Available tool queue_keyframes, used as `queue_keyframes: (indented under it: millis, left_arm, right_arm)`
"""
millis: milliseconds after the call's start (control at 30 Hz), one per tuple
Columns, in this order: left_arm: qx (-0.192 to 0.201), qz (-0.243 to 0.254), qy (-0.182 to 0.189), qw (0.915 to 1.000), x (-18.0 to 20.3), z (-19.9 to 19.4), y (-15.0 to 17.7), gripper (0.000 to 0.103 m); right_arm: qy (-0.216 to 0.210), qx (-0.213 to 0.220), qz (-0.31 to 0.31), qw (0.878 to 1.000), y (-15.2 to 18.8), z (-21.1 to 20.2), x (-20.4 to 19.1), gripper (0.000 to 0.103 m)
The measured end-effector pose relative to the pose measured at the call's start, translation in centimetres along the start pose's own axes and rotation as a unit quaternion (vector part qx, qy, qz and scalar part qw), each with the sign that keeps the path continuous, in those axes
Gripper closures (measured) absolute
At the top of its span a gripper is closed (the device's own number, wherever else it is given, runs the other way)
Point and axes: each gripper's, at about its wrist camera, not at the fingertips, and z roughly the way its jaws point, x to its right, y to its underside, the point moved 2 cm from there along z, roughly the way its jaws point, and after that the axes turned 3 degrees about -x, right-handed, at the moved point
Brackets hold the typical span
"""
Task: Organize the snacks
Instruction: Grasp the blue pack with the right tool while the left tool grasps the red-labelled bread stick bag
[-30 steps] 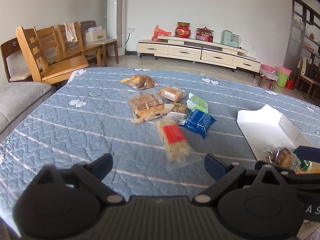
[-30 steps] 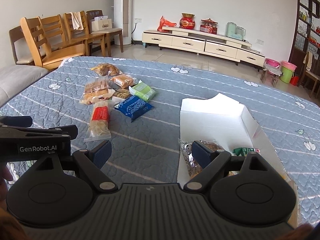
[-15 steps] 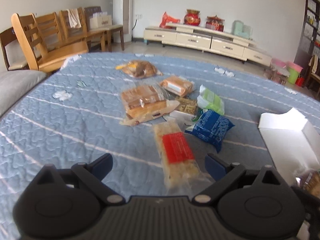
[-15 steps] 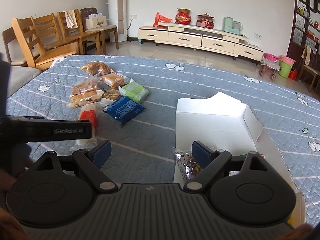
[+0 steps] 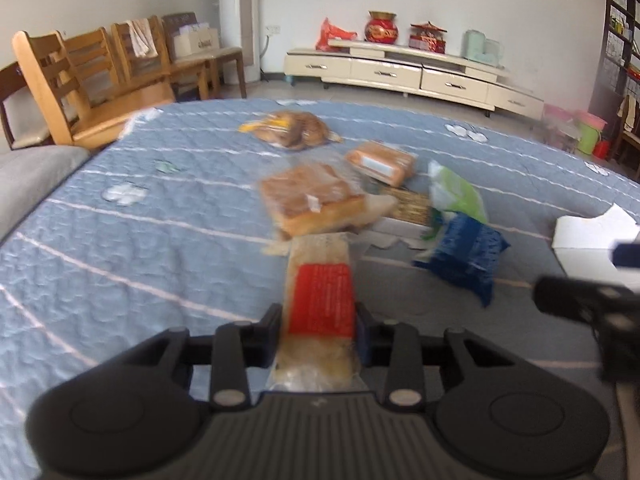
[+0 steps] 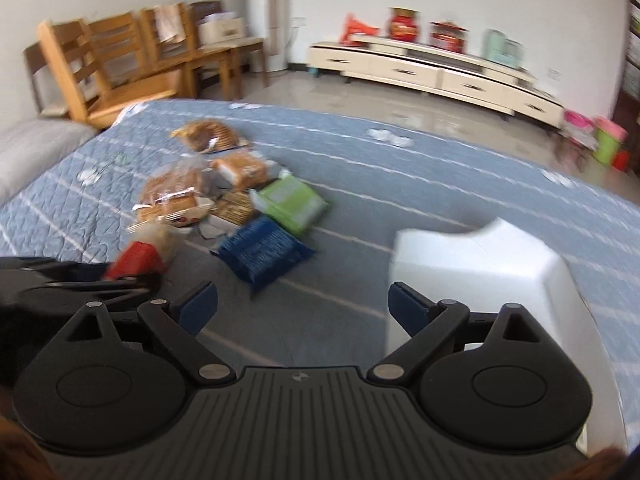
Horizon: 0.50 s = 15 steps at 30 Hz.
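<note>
Left wrist: seven snack packets [image 5: 316,196], one in left gripper [image 5: 320,330]

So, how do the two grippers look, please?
Both look alike. The left gripper and the right gripper each have a black ribbed body, two round black discs, black link arms with silver pivot pins, and dark blue pads. No cables, sleeves or readable markings show.
</note>
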Motion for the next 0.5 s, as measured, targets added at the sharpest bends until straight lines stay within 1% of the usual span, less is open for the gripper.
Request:
queue_keyframes:
  millis: [100, 233, 367, 467, 500]
  left_arm:
    - [0.008, 0.003, -0.003, 1.0, -1.4, -0.9, 0.3, 0.068]
    - [0.011, -0.002, -0.003, 0.9999, -2.9, -1.5, 0.6, 0.068]
    - [0.008, -0.014, 0.003, 0.9999, -3.9, -1.3, 0.6, 0.068]
    - [0.01, -0.015, 0.002, 0.9998, -4.1, -1.3, 0.5, 0.068]
    - [0.01, -0.016, 0.003, 0.9998, -4.1, -1.3, 0.4, 0.068]
  right_arm:
    - [-0.013, -0.009, -0.05, 0.999, -1.4, 2.1, -1.0, 0.0]
    - [-0.044, -0.027, -0.094, 0.994, -3.0, 4.7, -1.9, 0.0]
    - [-0.043, -0.053, -0.156, 0.985, -4.0, 7.0, -2.7, 0.0]
    - [-0.049, -0.082, -0.177, 0.98, -4.3, 8.5, -2.9, 0.0]
    - [-0.057, -0.089, -0.176, 0.979, -4.3, 8.9, -2.9, 0.008]
